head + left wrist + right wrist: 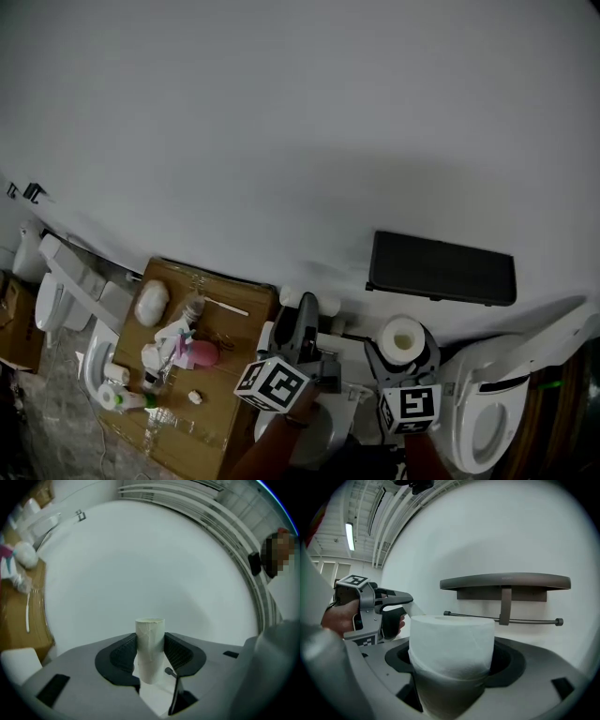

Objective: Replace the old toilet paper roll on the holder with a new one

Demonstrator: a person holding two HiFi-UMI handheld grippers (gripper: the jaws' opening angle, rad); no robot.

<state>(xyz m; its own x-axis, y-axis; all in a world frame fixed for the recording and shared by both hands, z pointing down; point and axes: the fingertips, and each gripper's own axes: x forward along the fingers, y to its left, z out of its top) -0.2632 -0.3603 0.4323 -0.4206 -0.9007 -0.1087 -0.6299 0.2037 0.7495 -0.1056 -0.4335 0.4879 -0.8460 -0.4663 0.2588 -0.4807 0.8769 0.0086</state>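
Note:
An empty cardboard tube (pixel 150 648) stands upright between the pads of my left gripper (pixel 150 645), which is shut on it. In the head view the left gripper (pixel 306 309) is low in the middle, and the tube's (pixel 290 297) pale ends show on either side of its tip. My right gripper (pixel 452 654) is shut on a full white paper roll (pixel 452 644); in the head view this roll (pixel 403 337) is just below the dark holder shelf (pixel 441 267). The holder's shelf (pixel 506 581) and its bare thin bar (pixel 525 620) are right behind the roll.
A plain white wall fills the upper half. A brown cardboard surface (pixel 234 323) at lower left carries bottles, a pink item (pixel 202 353) and small white objects. White toilets stand at far left (pixel 52 295), under the grippers (pixel 323 436) and at lower right (pixel 487 422).

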